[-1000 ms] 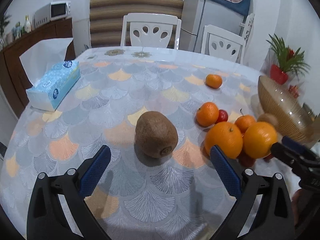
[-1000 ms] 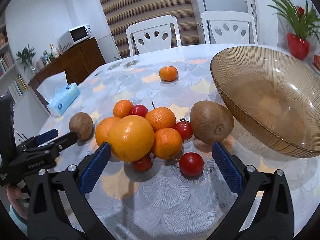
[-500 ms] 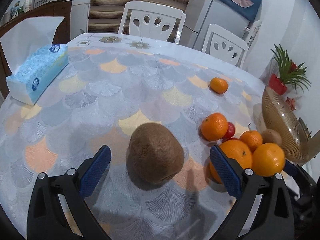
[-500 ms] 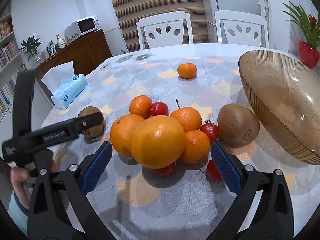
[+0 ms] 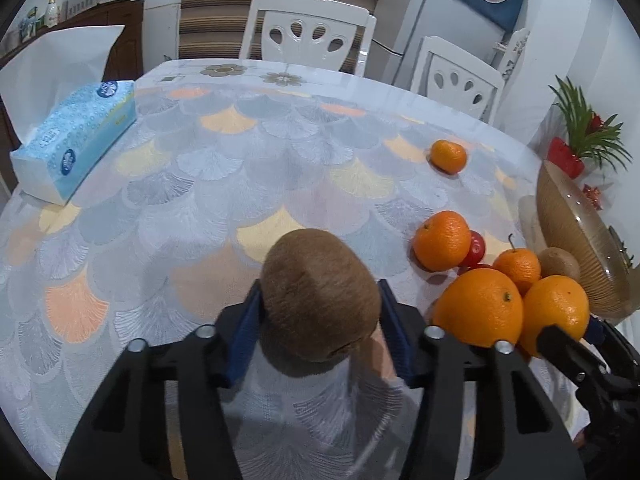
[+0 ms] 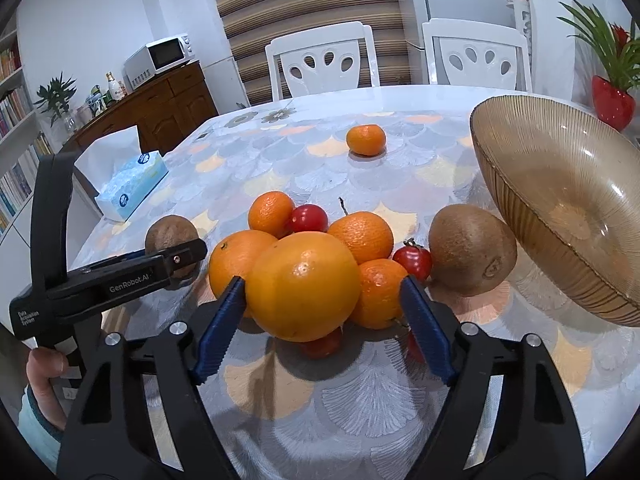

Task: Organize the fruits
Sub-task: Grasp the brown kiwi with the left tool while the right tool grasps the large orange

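A kiwi (image 5: 318, 296) sits between the left gripper's (image 5: 320, 330) fingers, left of the fruit pile (image 6: 308, 264). The bowl (image 6: 560, 216) stands right of the pile, a lone tangerine (image 6: 365, 140) behind it.

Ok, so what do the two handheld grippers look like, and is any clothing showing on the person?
Both the left gripper and right gripper are black frames with silver bolts and blue ridged pads. In the right wrist view the left gripper's side reads "GenRobot.AI" in white. A hand shows a light teal sleeve cuff.

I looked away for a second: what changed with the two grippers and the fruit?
The left gripper moved forward and closed on the lone kiwi. The right gripper advanced around the big orange, jaws narrower, seemingly not clamped. The bowl and other fruit stayed put.
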Demonstrator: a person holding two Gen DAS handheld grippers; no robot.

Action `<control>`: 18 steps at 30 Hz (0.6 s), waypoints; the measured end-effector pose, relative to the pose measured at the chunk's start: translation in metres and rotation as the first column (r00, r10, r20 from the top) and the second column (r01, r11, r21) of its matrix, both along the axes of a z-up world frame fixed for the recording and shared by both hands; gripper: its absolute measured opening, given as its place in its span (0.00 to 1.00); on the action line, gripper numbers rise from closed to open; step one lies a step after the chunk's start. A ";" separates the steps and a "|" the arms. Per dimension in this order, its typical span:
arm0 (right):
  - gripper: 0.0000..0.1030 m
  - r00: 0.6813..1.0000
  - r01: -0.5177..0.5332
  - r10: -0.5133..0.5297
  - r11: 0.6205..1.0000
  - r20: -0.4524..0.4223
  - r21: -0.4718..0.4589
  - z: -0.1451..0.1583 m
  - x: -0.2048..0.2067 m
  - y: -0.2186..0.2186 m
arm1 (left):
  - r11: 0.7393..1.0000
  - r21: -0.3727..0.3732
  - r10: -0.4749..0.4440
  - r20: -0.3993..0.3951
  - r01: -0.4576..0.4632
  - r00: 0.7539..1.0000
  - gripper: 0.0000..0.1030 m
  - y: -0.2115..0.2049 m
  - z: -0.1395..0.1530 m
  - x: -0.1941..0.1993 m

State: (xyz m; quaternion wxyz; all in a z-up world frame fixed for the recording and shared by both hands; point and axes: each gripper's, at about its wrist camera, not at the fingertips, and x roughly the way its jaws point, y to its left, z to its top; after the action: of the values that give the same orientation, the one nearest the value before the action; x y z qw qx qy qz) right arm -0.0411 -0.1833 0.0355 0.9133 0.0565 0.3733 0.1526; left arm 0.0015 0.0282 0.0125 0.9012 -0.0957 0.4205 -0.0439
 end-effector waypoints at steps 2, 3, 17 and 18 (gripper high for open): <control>0.80 1.000 0.001 -0.001 1.000 -0.004 -0.009 -0.001 0.001 0.002 | 1.000 0.004 0.000 0.001 0.000 1.000 0.51 -0.001 0.000 -0.001; 0.80 1.000 0.002 -0.002 1.000 -0.003 -0.018 -0.001 0.002 0.003 | 1.000 0.009 0.000 0.001 0.000 1.000 0.51 -0.001 0.001 -0.001; 0.56 0.995 0.008 -0.016 0.997 0.095 0.077 0.018 -0.023 -0.020 | 0.999 0.035 -0.008 0.071 0.006 0.997 0.49 -0.010 0.030 -0.021; 0.56 0.994 0.018 -0.028 0.995 0.104 0.095 0.022 -0.026 -0.027 | 0.999 0.036 -0.018 0.086 0.015 0.996 0.49 -0.014 0.038 -0.023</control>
State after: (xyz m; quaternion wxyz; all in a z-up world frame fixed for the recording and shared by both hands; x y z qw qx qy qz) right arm -0.0674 -0.2107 0.0580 0.9298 0.0954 0.3163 0.1621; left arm -0.0214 0.0144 0.0501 0.9196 -0.0741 0.3828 -0.0479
